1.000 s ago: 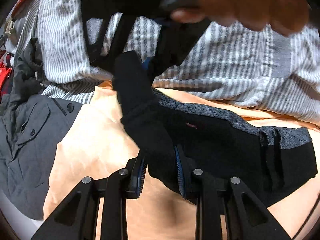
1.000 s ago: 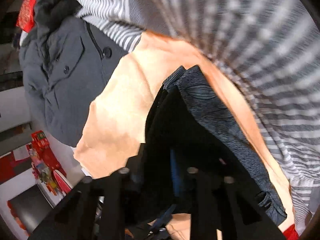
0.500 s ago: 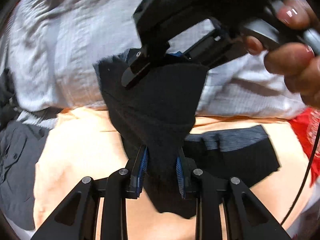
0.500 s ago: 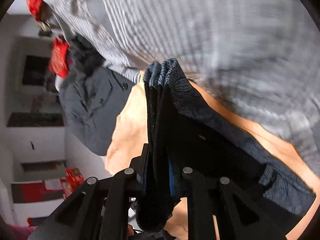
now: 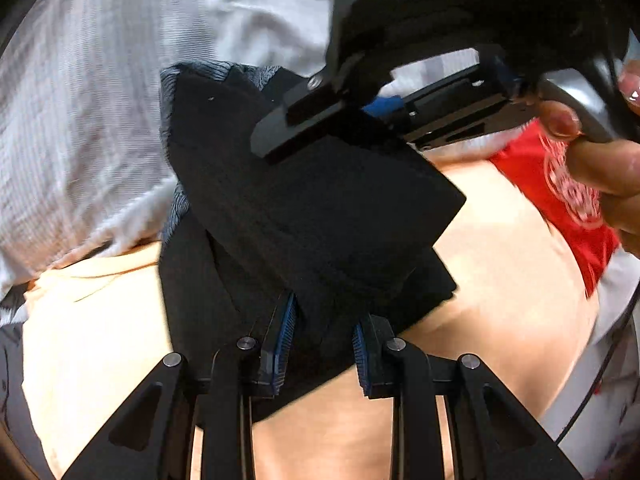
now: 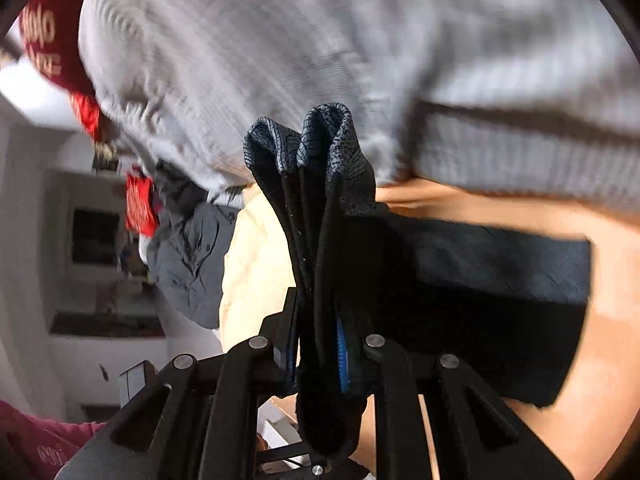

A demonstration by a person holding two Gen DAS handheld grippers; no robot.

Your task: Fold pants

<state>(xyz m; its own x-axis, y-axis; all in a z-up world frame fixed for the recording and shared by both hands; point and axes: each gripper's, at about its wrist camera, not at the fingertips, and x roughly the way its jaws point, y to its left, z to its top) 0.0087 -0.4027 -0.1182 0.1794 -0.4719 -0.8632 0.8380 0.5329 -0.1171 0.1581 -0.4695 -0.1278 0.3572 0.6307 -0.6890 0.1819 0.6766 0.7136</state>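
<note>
The black pants [image 5: 304, 216], with a grey patterned waistband [image 6: 340, 148], are folded over and held up above a peach sheet [image 5: 92, 344]. My left gripper [image 5: 322, 344] is shut on the lower part of the pants. My right gripper [image 6: 316, 352] is shut on a bunched fold of the pants, with the waistband sticking up past its fingers. The right gripper also shows in the left wrist view [image 5: 384, 104], clamped on the upper edge of the fold. The rest of the pants [image 6: 492, 292] lies on the sheet.
A grey striped cloth [image 5: 72, 128] lies behind the pants. A dark grey jacket [image 6: 192, 264] lies at the sheet's far side. A red cloth [image 5: 572, 208] lies to the right. A hand [image 5: 600, 160] holds the right gripper.
Both grippers have lifted the pants and carried the held end over toward the right, doubling the cloth. The right gripper has turned and risen in the left wrist view.
</note>
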